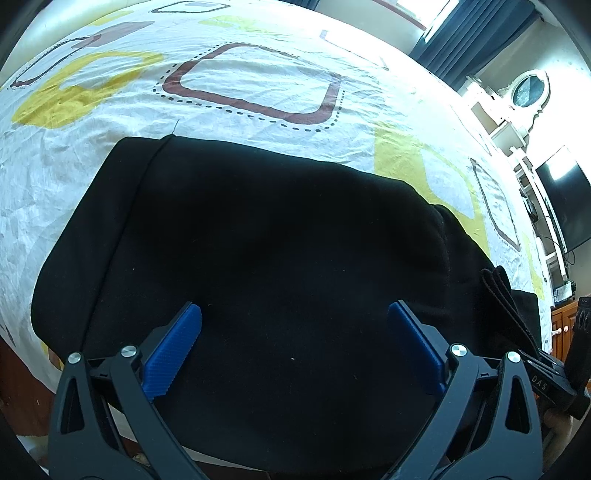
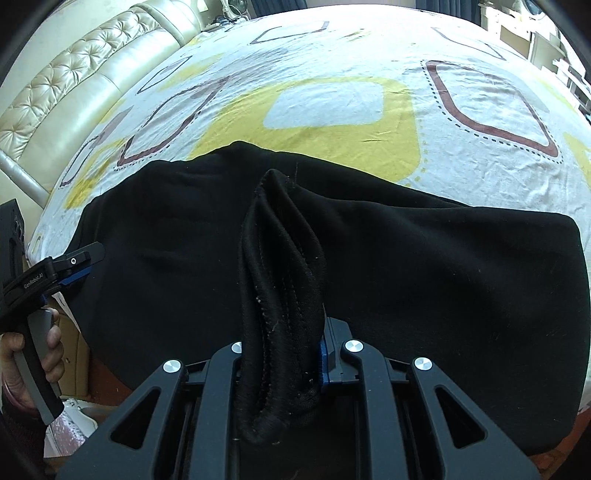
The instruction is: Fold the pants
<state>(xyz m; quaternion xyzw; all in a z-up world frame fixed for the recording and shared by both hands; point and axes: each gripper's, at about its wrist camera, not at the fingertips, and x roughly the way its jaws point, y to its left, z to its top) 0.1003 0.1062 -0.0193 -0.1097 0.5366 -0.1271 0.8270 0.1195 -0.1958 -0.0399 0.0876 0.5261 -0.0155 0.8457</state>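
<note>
Black pants (image 1: 266,266) lie folded on the bed's patterned sheet, near its front edge. My left gripper (image 1: 293,314) is open, its blue pads (image 1: 173,350) spread wide over the fabric and holding nothing. My right gripper (image 2: 282,350) is shut on a bunched stitched hem of the pants (image 2: 284,258), which rises between its fingers. The rest of the pants (image 2: 443,277) spreads flat beyond it. The left gripper also shows in the right wrist view (image 2: 79,264) at the pants' left edge, held by a hand. The right gripper shows at the right edge of the left wrist view (image 1: 546,373).
The white sheet (image 1: 258,85) with yellow and brown squares covers the bed. A cream tufted headboard (image 2: 74,85) runs along the left. White shelves (image 1: 517,122), a dark screen (image 1: 569,195) and curtains (image 1: 461,33) stand past the bed's far side.
</note>
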